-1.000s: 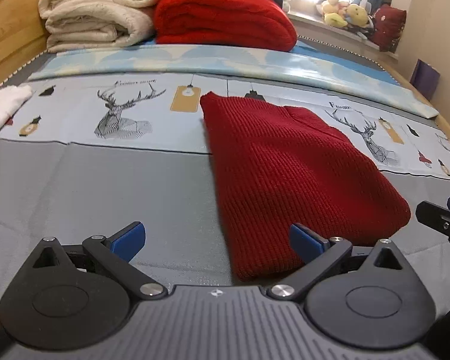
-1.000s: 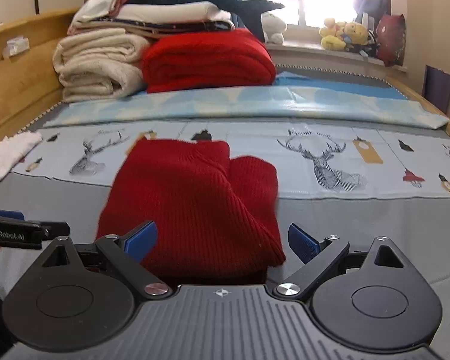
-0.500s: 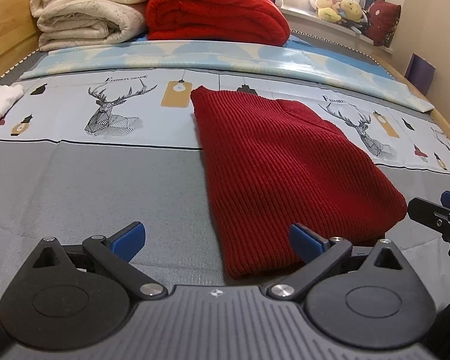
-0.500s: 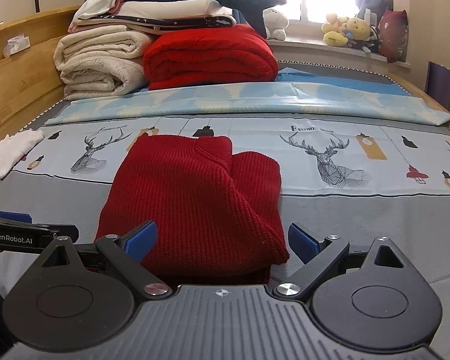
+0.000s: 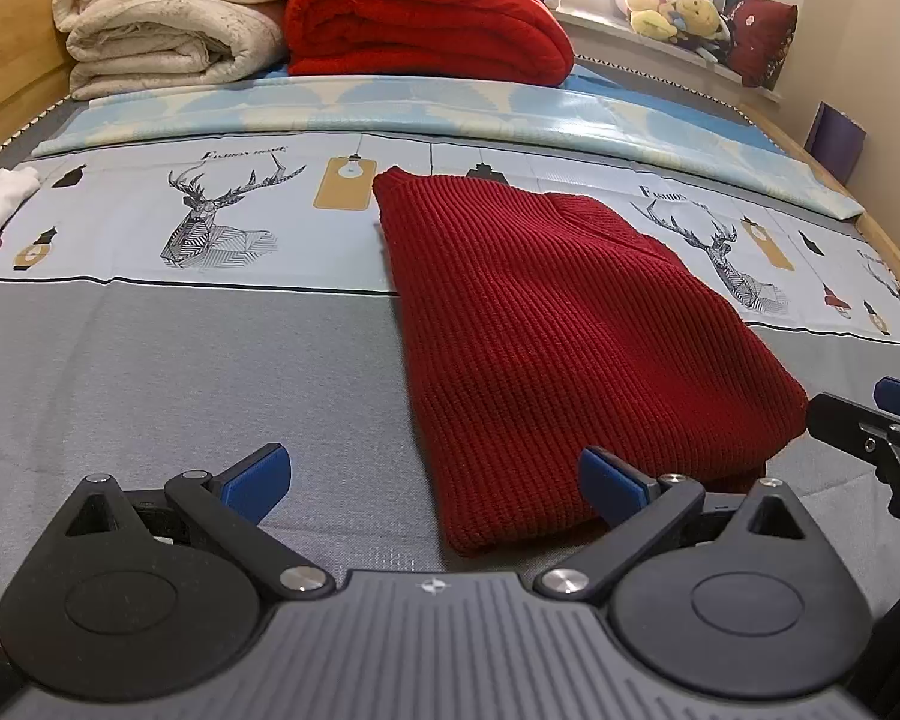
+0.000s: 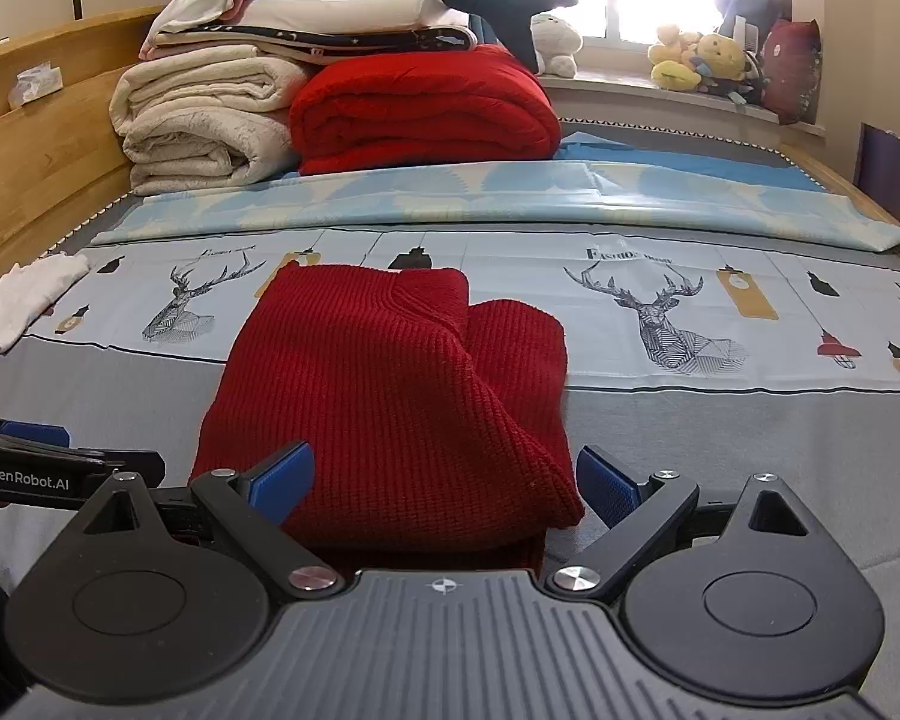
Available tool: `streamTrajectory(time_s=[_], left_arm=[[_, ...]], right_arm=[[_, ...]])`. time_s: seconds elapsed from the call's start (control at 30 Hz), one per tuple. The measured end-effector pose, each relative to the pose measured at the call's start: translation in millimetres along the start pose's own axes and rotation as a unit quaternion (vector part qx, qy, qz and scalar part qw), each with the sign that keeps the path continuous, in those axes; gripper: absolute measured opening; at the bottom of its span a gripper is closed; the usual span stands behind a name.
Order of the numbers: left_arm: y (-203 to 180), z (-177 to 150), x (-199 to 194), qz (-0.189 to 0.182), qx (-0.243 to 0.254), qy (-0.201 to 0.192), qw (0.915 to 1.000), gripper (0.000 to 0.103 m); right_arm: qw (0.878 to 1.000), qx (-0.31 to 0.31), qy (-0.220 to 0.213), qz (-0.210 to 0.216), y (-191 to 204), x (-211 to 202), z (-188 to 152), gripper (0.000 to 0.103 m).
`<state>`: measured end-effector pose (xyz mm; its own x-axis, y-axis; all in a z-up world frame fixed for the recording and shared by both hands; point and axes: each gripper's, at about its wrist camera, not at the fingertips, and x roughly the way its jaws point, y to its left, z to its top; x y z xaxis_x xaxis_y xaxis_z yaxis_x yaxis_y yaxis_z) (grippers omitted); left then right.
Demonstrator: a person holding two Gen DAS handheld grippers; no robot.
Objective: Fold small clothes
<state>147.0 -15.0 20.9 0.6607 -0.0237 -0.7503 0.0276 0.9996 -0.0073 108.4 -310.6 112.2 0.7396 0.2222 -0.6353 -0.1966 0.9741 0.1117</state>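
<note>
A dark red knit sweater [image 5: 546, 330] lies folded on the bed, and it also shows in the right wrist view [image 6: 390, 396]. My left gripper [image 5: 432, 480] is open and empty, hovering at the sweater's near left corner; its right finger sits over the near edge. My right gripper [image 6: 444, 480] is open and empty, with the sweater's near edge between its blue fingertips [image 6: 282, 477]. The right gripper shows at the right edge of the left wrist view [image 5: 870, 438]. The left gripper shows at the left edge of the right wrist view [image 6: 42, 462].
The bed has a grey and light-blue deer-print sheet [image 6: 660, 324]. Folded cream blankets [image 6: 204, 120] and a red blanket [image 6: 426, 114] are stacked at the head. A white cloth [image 6: 24, 300] lies at the left. A wooden bed frame [image 6: 36, 138] runs along the left side.
Both grippers have drawn back a little and risen, so the sweater sits slightly farther off. The sweater has not moved. Both stay open.
</note>
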Motion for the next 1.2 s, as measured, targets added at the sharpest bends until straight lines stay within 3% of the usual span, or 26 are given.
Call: streamTrajectory(time_s=[1.2], left_arm=[[-3.5, 0.0, -1.2, -0.004, 0.002, -0.002, 1.0, 0.102]], right_arm=[[1.0, -0.016, -0.003, 0.008, 1.3, -2.0, 2.3, 0.095]])
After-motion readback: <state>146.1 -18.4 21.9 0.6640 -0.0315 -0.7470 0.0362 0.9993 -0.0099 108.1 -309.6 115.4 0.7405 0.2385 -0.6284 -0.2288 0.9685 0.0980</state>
